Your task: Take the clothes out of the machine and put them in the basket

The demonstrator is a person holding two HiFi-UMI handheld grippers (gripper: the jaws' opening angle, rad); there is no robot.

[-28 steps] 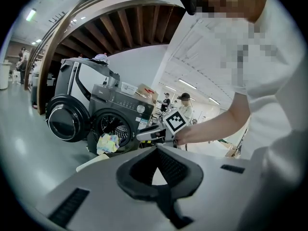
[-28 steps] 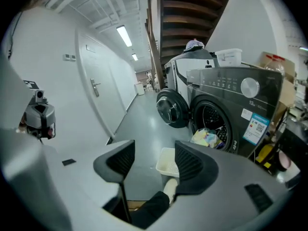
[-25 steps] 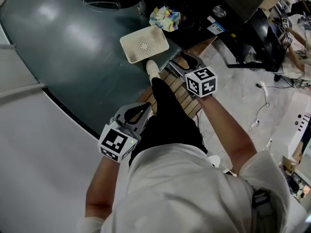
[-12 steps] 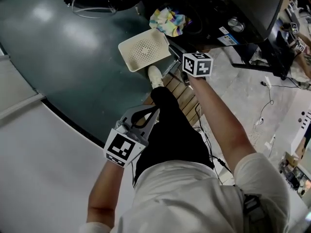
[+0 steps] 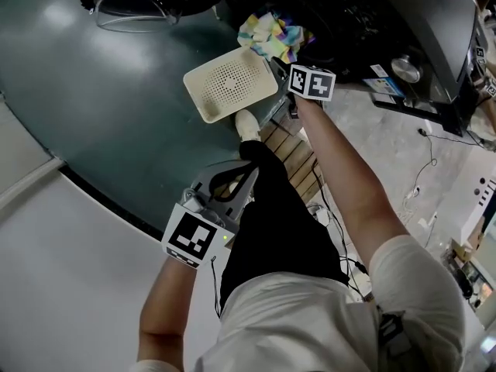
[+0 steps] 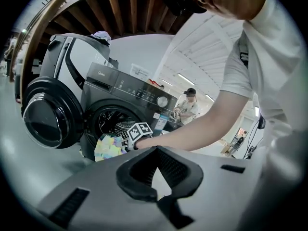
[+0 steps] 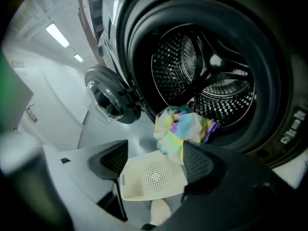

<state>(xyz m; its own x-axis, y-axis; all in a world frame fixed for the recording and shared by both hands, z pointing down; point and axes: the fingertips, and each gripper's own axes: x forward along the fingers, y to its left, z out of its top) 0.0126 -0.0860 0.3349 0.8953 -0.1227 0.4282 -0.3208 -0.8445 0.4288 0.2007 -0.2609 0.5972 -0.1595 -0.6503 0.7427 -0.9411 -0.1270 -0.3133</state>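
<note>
A multicoloured cloth [image 7: 180, 129] hangs out of the washing machine's drum [image 7: 211, 81] over the rim of its mouth. Below it on the floor sits a cream perforated basket [image 7: 151, 179], with nothing in it. My right gripper [image 7: 154, 165] is open just short of the cloth; its jaws have just been opening and nothing is between them. In the head view its marker cube [image 5: 312, 82] lies beside the basket [image 5: 229, 82]. My left gripper [image 6: 155, 150] hangs back by the person's leg, its tips touching, holding nothing.
The machine's round door [image 7: 108, 100] stands swung open to the left. A white shoe [image 5: 246, 122] is planted right by the basket, on wooden slats [image 5: 293, 152]. Cables lie on the floor at right [image 5: 422, 169]. Another person [image 6: 189, 105] stands far behind the machine.
The right gripper has travelled forward and down to the machine's mouth, close to the cloth. The left gripper has followed a little way. The machine and basket have come nearer.
</note>
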